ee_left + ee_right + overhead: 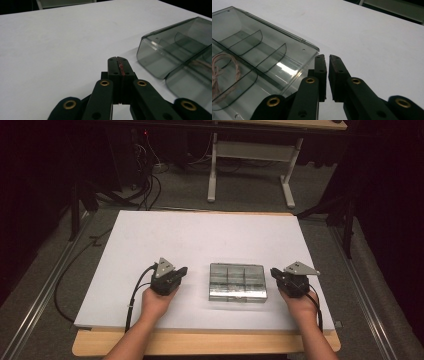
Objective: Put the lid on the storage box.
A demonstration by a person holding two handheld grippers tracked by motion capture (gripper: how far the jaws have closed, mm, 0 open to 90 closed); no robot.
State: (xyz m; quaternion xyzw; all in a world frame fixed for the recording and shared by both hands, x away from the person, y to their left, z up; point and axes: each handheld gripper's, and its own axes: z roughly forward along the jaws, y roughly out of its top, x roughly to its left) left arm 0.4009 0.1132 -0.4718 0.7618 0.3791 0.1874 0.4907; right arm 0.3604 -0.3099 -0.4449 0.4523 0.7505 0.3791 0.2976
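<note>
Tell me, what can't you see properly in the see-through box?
- Clear box, high view: too small to tell what its compartments hold.
- Pale string, right gripper view: cut off by the left edge, so its full length is hidden.
- Box, left gripper view: cut off at the right edge; the lid's glare blurs the inside.

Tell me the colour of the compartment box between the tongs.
Smoky grey see-through plastic; the compartment box shows best in the right gripper view.

Dim, soft pictures; dark surroundings, overhead glare on the white table [200, 235].
</note>
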